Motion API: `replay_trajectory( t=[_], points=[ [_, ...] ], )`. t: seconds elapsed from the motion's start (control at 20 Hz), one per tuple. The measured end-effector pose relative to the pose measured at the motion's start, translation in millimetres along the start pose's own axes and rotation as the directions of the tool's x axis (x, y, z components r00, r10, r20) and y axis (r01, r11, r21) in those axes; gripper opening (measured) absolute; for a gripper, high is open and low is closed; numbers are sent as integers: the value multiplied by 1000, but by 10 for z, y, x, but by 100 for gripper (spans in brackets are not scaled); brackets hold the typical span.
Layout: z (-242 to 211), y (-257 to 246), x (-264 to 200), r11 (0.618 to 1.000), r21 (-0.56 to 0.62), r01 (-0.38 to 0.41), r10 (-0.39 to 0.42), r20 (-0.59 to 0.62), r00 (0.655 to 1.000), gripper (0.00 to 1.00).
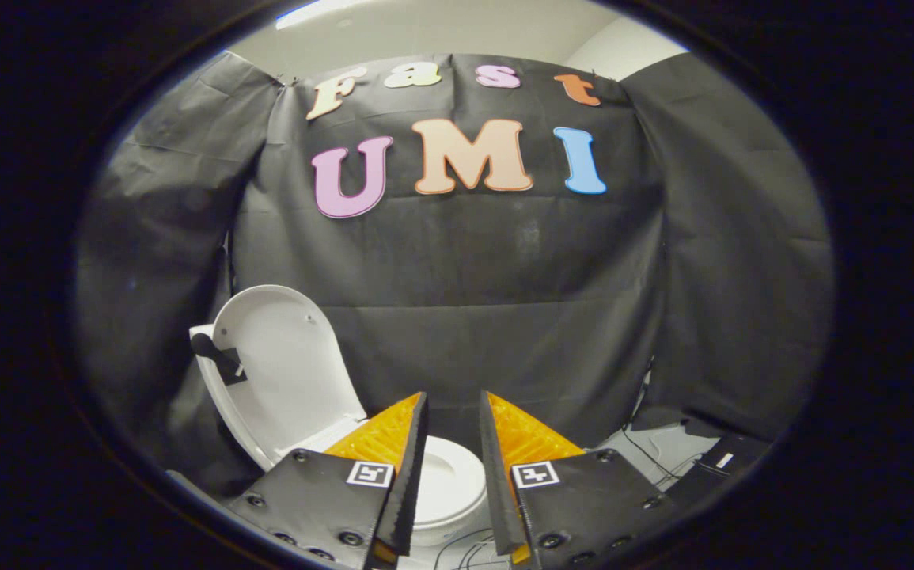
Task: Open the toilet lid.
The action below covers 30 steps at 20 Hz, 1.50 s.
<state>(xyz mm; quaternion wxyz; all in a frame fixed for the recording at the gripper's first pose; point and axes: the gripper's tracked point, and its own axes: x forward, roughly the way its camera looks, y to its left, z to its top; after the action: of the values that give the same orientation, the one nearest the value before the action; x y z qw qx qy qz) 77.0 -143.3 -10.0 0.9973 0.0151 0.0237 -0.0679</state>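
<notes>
The toilet lid (282, 360) stands raised, to the left of the tongs and beyond the left finger, leaning back toward the black cloth wall (504, 317). Its white inner face is turned toward the tongs, and a dark fitting (215, 354) sits at its left edge. The lid's lower end drops behind the left finger. The tongs (453, 412) are open: the two fingers stand apart with a clear gap between them and nothing held; neither finger touches the lid. Each finger carries a small square marker (369, 473) near its base. Through the gap, and lower than the fingertips, the white toilet seat (445, 487) is visible, lying flat. Thin dark cables (464, 550) run below the seat, between the finger bases. To the right of the right finger, more cables (654, 455) lie on a pale floor (662, 443) at the foot of the cloth wall.
</notes>
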Motion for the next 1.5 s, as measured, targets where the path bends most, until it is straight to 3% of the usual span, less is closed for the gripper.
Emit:
replay_trajectory(
  t=[0.15, 0.65, 0.85, 1.0, 1.25, 1.5],
  points=[
    [-121, -39, -81, 999, -34, -1, 0, -43, 999, 40],
    [-2, 83, -111, 998, -62, -33, 33, 1, 999, 40],
    [-123, 101, -69, 995, -87, -53, 49, -54, 997, 40],
    [-279, 34, -73, 998, -56, -42, 36, -118, 992, 41],
    [-235, 236, -193, 990, -54, -129, 123, -104, 987, 41],
    [-173, 166, -464, 991, -20, -132, 130, -94, 987, 42]
  ],
)
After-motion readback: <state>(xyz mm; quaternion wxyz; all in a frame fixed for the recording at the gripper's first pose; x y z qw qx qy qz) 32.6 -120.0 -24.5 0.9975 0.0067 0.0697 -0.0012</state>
